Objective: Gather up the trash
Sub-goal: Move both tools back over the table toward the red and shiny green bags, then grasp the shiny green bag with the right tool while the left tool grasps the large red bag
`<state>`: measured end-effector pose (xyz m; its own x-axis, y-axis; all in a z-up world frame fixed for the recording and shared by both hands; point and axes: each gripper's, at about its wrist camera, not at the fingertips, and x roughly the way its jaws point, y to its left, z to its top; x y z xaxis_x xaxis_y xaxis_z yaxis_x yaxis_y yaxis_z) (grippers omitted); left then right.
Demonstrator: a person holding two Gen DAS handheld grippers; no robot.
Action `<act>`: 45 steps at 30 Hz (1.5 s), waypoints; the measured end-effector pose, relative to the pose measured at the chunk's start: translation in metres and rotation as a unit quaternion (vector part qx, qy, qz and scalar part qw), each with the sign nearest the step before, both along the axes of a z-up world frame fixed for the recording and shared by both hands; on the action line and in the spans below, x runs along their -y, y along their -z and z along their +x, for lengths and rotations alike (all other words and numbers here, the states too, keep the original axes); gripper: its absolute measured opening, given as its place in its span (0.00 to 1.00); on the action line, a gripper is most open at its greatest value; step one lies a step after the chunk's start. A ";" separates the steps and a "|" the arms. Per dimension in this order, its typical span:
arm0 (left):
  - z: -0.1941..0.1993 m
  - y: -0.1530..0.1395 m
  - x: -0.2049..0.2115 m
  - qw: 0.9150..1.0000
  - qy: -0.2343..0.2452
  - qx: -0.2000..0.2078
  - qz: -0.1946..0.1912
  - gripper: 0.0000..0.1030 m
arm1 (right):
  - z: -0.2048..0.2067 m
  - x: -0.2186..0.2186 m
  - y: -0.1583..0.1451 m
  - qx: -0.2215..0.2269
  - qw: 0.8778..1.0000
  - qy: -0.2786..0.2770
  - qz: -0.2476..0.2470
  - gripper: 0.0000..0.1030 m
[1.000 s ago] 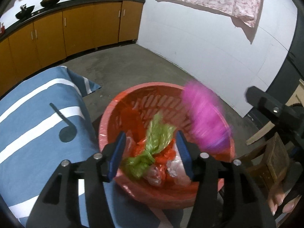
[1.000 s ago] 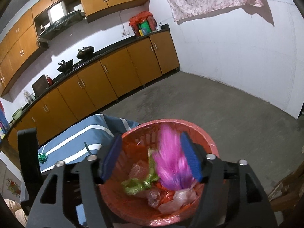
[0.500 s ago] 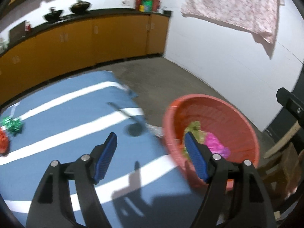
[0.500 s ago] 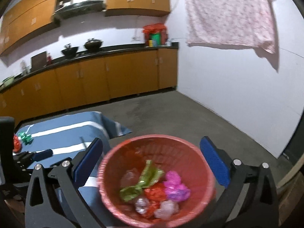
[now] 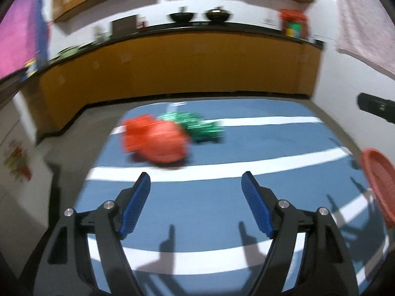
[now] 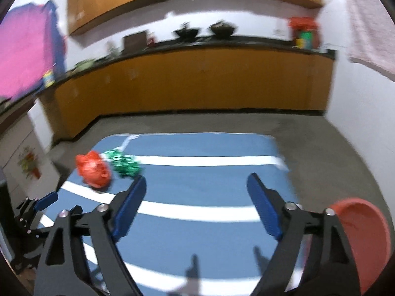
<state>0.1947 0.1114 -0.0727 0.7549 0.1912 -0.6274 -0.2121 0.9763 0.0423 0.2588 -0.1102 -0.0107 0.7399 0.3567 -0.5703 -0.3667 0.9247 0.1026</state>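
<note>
Left gripper (image 5: pixel 196 187) is held above the blue white-striped cloth-covered surface (image 5: pixel 246 148), fingers spread wide, nothing gripped. Right gripper (image 6: pixel 196 194) is likewise wide and empty. A crumpled orange-red plastic bag (image 5: pixel 155 141) is seen lying on the far left part of the surface, touching a shiny green foil wrapper (image 5: pixel 197 127) just to its right; both are blurred. A red plastic basket (image 6: pixel 365 241) is seen at the right edge of the surface.

no text or label can be read.
</note>
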 end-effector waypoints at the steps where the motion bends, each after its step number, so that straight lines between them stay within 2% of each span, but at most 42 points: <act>1: -0.002 0.001 -0.014 1.000 -0.013 -0.001 -0.001 0.73 | 0.008 -0.017 0.003 -0.006 1.000 -0.013 0.000 0.77; 5: -0.008 0.005 -0.066 0.998 -0.058 0.001 -0.016 0.73 | 0.037 -0.089 0.020 -0.028 0.998 -0.056 -0.014 0.77; 7: -0.011 0.005 -0.080 0.997 -0.069 0.004 -0.022 0.73 | 0.045 -0.114 0.028 -0.033 0.997 -0.070 -0.023 0.68; 10: -0.012 0.008 -0.093 0.996 -0.083 0.007 -0.030 0.73 | 0.064 -0.150 0.046 -0.051 0.994 -0.088 -0.045 0.62; 16: -0.005 0.014 -0.117 0.994 -0.096 0.011 -0.048 0.73 | 0.087 -0.173 0.067 -0.087 0.991 -0.099 -0.037 0.62; 21: -0.002 0.018 -0.125 0.993 -0.099 0.012 -0.058 0.73 | 0.094 -0.187 0.079 -0.095 0.988 -0.110 -0.060 0.62; 22: -0.001 0.018 -0.125 0.993 -0.099 0.011 -0.059 0.73 | 0.095 -0.189 0.083 -0.098 0.987 -0.111 -0.066 0.57; 23: 0.000 0.018 -0.126 0.993 -0.098 0.010 -0.061 0.73 | 0.095 -0.190 0.086 -0.103 0.986 -0.113 -0.068 0.52; 24: 0.000 0.018 -0.126 0.993 -0.098 0.011 -0.062 0.73 | 0.097 -0.190 0.088 -0.109 0.985 -0.115 -0.067 0.39; 25: 0.001 0.018 -0.126 0.993 -0.098 0.011 -0.062 0.73 | 0.098 -0.188 0.090 -0.119 0.984 -0.116 -0.061 0.31; 29: 0.009 0.016 -0.121 0.994 -0.089 0.012 -0.068 0.73 | 0.095 -0.174 0.089 -0.125 0.985 -0.114 -0.044 0.30; 37: 0.045 0.005 -0.096 0.995 -0.052 0.020 -0.083 0.84 | 0.083 -0.126 0.080 -0.112 0.990 -0.073 -0.035 0.30; 43: 0.085 0.003 -0.085 0.992 -0.061 0.009 -0.107 0.86 | 0.071 -0.090 0.077 -0.098 0.994 -0.038 -0.040 0.30; 45: 0.102 0.005 -0.077 0.993 -0.063 -0.006 -0.099 0.86 | 0.068 -0.081 0.078 -0.099 0.994 -0.030 -0.037 0.30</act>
<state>0.2962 0.1888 -0.0782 0.7248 0.1560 -0.6711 -0.3342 0.9314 -0.1444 0.3269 -0.0289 -0.0886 0.5883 0.3493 -0.7293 -0.4012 0.9091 0.1118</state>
